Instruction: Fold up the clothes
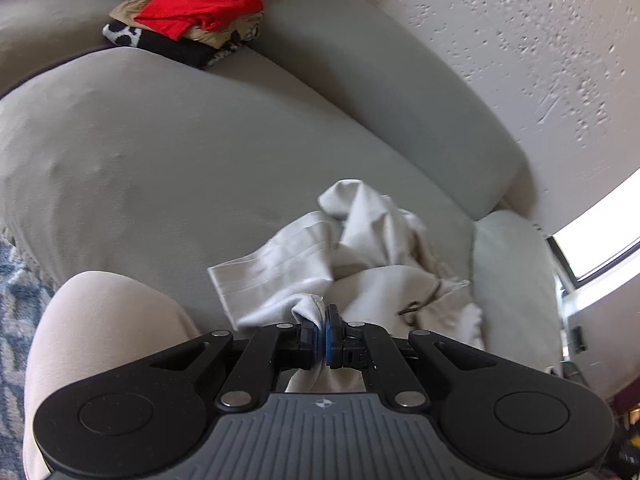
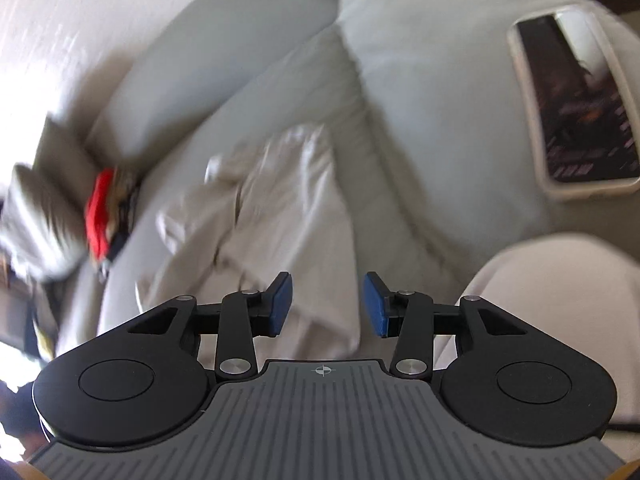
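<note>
Left wrist view: the left gripper (image 1: 322, 334) has its fingers pinched tight on a fold of a pale cream garment (image 1: 360, 264), which lies crumpled on the grey sofa (image 1: 160, 140) seat just ahead. A small grey cushion (image 1: 512, 280) sits right beside the garment on its right. Far back on the seat, well apart, a stack of folded clothes (image 1: 188, 20) with a red piece on top rests against another cushion. A person's knee in light trousers (image 1: 104, 340) shows at lower left, and a textured white wall (image 1: 500, 40) rises behind the sofa.

Right wrist view, blurred: the right gripper (image 2: 327, 306) has its fingers spread apart with nothing between them, above the same garment (image 2: 272, 208) stretched across the seat. A phone (image 2: 576, 104) lies on the sofa arm at upper right, near nothing else. The folded stack (image 2: 106, 208) appears at far left.
</note>
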